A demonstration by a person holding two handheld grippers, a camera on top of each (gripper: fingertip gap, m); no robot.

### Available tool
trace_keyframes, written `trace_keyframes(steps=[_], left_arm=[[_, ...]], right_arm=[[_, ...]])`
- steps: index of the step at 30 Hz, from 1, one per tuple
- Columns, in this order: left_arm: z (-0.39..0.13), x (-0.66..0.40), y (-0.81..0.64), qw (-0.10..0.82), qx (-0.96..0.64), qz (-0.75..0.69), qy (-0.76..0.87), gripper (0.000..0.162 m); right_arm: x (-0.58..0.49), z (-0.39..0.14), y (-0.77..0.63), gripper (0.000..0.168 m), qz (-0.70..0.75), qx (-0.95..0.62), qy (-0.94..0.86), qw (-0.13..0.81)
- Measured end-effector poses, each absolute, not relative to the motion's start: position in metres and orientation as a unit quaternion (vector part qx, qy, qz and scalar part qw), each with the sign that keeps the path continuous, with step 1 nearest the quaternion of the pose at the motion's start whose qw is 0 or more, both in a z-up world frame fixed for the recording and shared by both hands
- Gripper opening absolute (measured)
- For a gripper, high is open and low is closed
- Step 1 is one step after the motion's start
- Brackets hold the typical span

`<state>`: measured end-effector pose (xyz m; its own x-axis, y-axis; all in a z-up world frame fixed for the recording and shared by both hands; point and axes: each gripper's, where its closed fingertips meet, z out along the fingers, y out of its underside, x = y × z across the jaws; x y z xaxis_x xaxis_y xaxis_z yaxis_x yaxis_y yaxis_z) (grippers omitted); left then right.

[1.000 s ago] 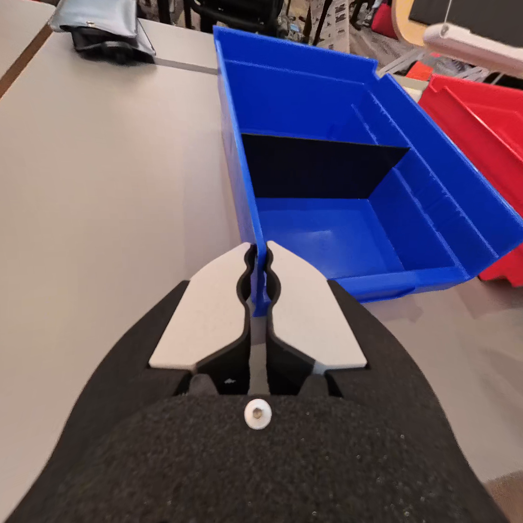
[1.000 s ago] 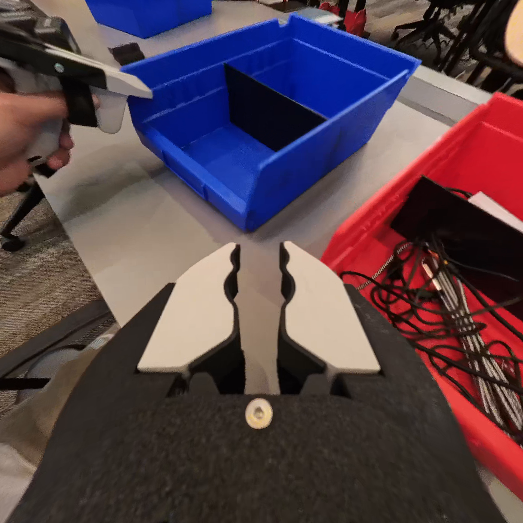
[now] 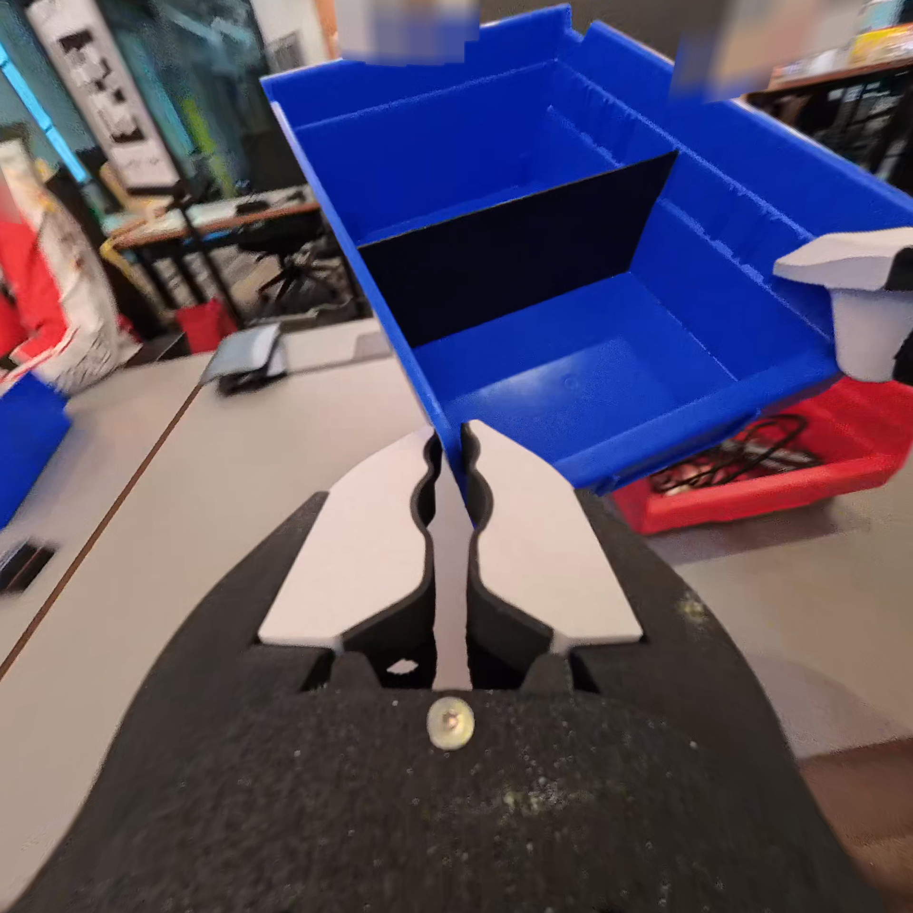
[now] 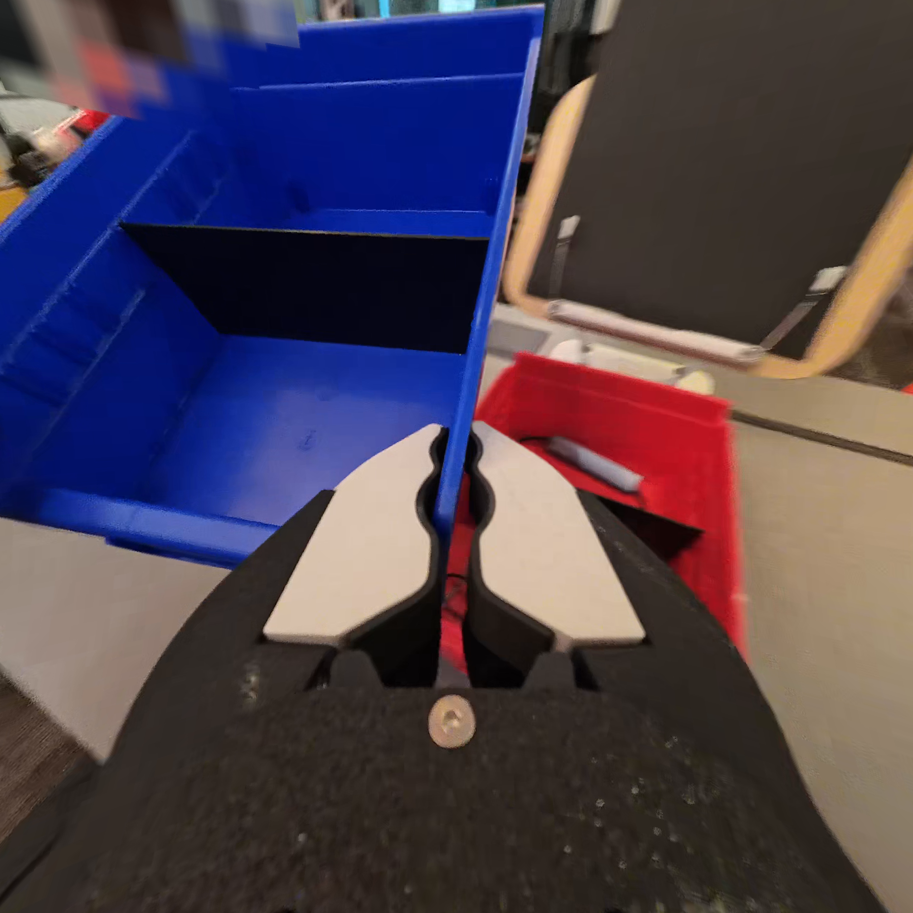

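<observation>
Got both tools, left tool (image 3: 452, 447) and right tool (image 4: 457, 447), pinched tight on opposite side walls of the blue bin (image 3: 568, 375), which feels stiff, light, maybe slick, up off the counter (image 3: 257, 494).

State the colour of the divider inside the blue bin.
Black. The divider shows best in the right wrist view.

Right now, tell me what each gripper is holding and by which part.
Both hold the blue bin. The left gripper is shut on its left side wall near the front; the right gripper on the opposite wall.
</observation>
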<state>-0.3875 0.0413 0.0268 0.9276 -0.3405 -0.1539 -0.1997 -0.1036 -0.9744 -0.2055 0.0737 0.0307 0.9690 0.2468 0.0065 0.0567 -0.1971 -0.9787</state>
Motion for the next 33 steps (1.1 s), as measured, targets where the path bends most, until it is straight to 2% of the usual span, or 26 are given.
trace_keyframes(steps=[4, 7, 12, 16, 21, 24, 26, 33], left_arm=[[0.04, -0.276, 0.066, 0.626, -0.723, -0.08, 0.281, 0.007], [0.034, -0.177, 0.068, 0.605, -0.699, -0.092, 0.37, 0.008], [0.005, -0.033, 0.047, 0.565, -0.668, -0.119, 0.47, 0.009], [-0.042, 0.051, 0.036, 0.525, -0.672, -0.129, 0.506, 0.01], [-0.099, 0.086, 0.026, 0.485, -0.684, -0.141, 0.527, 0.014], [-0.118, 0.086, 0.035, 0.466, -0.712, -0.153, 0.502, 0.016], [-0.123, 0.083, 0.047, 0.468, -0.724, -0.146, 0.485, 0.015], [-0.124, 0.085, 0.038, 0.433, -0.711, -0.209, 0.513, 0.022]], right_arm=[[-0.091, 0.051, 0.058, 0.005, 0.0, -0.767, -0.022, 0.641], [0.006, 0.043, 0.032, 0.005, -0.049, -0.78, 0.05, 0.622], [0.145, 0.001, -0.012, 0.004, -0.066, -0.809, 0.154, 0.564], [0.23, -0.047, -0.025, 0.004, -0.05, -0.834, 0.186, 0.517], [0.276, -0.092, -0.006, 0.006, 0.013, -0.849, 0.185, 0.495], [0.278, -0.117, 0.009, 0.005, -0.02, -0.876, 0.148, 0.458], [0.275, -0.136, 0.019, 0.005, -0.044, -0.89, 0.127, 0.436], [0.28, -0.137, 0.04, 0.005, -0.016, -0.892, 0.112, 0.438]])
